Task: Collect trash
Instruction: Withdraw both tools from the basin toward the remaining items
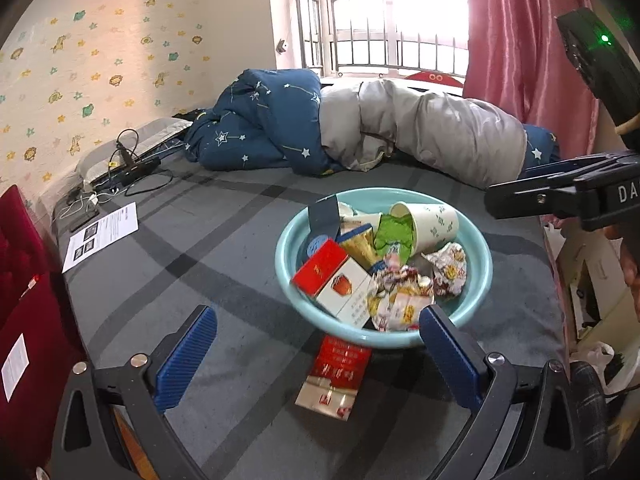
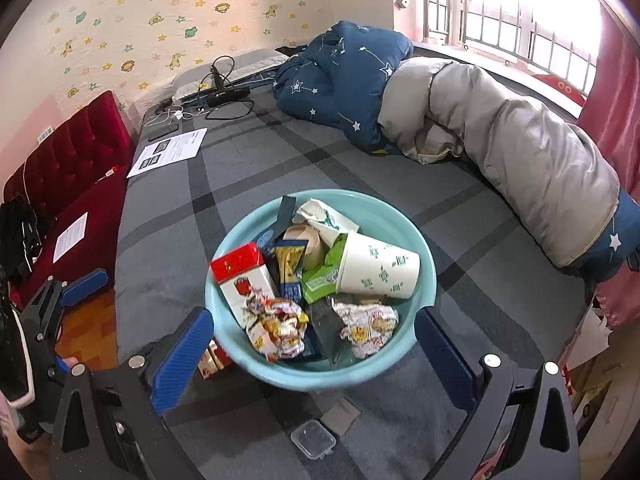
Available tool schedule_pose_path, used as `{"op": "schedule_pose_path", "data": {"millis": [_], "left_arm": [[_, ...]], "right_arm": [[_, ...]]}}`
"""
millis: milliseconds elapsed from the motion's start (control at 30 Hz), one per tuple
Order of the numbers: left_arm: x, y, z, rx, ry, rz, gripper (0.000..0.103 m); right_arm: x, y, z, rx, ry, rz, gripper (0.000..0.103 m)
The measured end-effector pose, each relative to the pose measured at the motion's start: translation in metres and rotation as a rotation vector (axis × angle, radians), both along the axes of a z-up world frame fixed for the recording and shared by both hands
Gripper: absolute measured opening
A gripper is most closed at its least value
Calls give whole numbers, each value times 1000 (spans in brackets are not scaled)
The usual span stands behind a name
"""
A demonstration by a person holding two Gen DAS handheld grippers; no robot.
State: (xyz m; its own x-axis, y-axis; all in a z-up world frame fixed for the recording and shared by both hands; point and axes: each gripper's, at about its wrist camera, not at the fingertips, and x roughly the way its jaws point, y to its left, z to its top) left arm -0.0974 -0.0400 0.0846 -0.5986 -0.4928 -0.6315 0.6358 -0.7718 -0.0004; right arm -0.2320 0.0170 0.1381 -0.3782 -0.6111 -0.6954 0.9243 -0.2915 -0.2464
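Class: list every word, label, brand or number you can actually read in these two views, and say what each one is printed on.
"DA": white letters on the right gripper body, cut off by the frame edge.
Red cigarette box on the bed: print blurred, unreadable.
Red and white box in the basin: unreadable.
Printed sheet: too small.
Paper cup: green marks only, unreadable.

This is a bedroom in a home, likely a child's. A bed point(image 2: 248, 184) with a grey checked cover fills most of the room, and a rolled quilt point(image 2: 400, 92), navy with stars and grey inside, lies along its far edge by the barred window point(image 2: 512, 20). Cartoon-animal wallpaper point(image 1: 100, 64) covers the wall, a pink curtain point(image 1: 520, 40) hangs at the right, and a red tufted headboard point(image 2: 68, 160) stands at the left edge, with a pillow point(image 2: 240, 68) and charger cables point(image 2: 216, 96) in the far-left corner.
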Motion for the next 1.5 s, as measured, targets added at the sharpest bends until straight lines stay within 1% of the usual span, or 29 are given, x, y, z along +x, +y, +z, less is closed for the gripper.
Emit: {"op": "schedule_pose_path", "data": {"millis": [167, 367, 567, 833, 1200, 1400, 1500], "left_arm": [[15, 12, -5, -35, 16, 14, 103], [28, 23, -13, -44, 19, 19, 103], [38, 34, -23, -45, 13, 27, 103], [47, 49, -36, -66, -3, 16, 103], [63, 69, -59, -62, -15, 21, 103], [70, 78, -73, -54, -28, 10, 103], [74, 80, -80, -45, -32, 15, 103]], "right_arm": [[3, 18, -3, -26, 11, -4, 103], [6, 36, -7, -47, 25, 2, 103], [9, 50, -18, -57, 16, 13, 103], [8, 68, -37, -61, 19, 18, 103], [8, 92, -65, -79, 26, 34, 103], [7, 105, -92, -57, 41, 40, 103], [4, 110, -104, -58, 24, 35, 103]]}}
